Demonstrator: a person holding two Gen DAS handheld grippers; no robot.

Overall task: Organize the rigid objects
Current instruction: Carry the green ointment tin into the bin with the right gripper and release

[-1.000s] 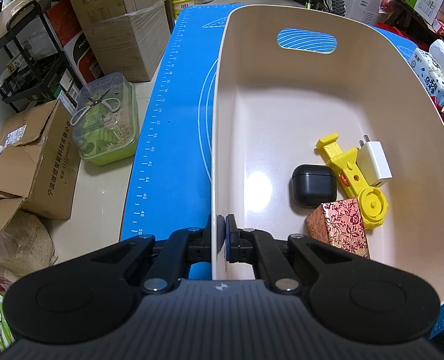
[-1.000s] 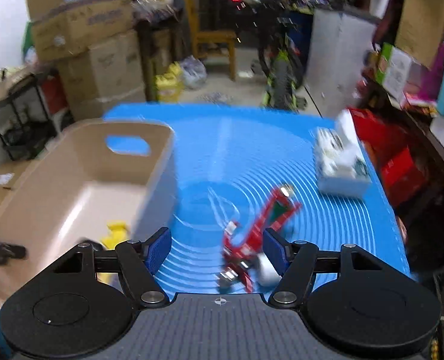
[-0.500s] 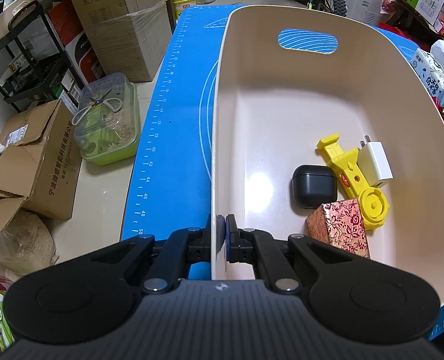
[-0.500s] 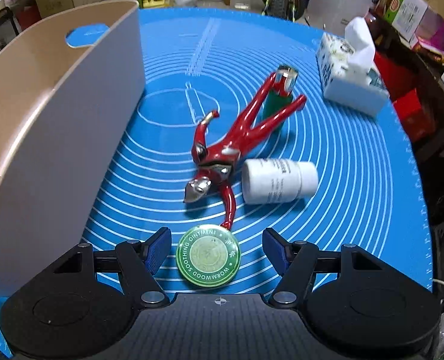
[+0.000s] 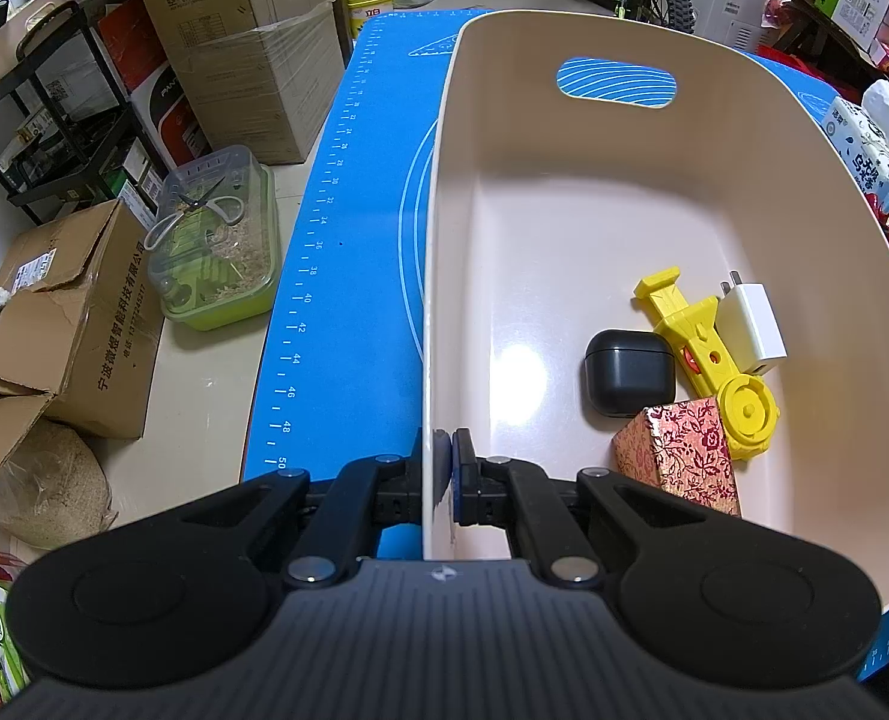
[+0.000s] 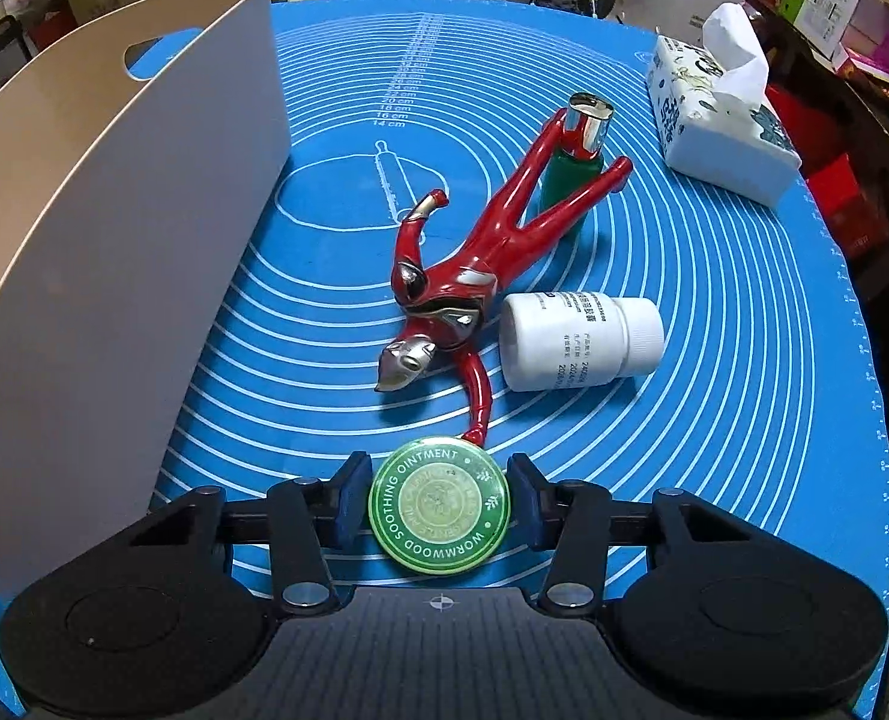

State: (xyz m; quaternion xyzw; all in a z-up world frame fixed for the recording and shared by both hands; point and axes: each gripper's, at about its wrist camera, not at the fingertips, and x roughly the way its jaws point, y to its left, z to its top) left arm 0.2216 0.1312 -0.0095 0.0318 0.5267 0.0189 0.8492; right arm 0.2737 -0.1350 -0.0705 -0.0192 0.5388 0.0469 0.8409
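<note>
Now your left gripper [image 5: 444,468] pinches the bin [image 5: 438,240] wall. Your right gripper [image 6: 438,507] sits narrow around the green tin [image 6: 438,510]; whether it touches, I cannot tell.

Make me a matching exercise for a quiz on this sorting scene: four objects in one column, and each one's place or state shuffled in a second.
Objects:
1. ointment tin
2. black case
3. white bottle
4. bin wall

Places or states:
a. pinched by the left claw
b. on its side on the mat
c. between the right claw pads
d. inside the bin

Pairs: 1-c, 2-d, 3-b, 4-a
</note>
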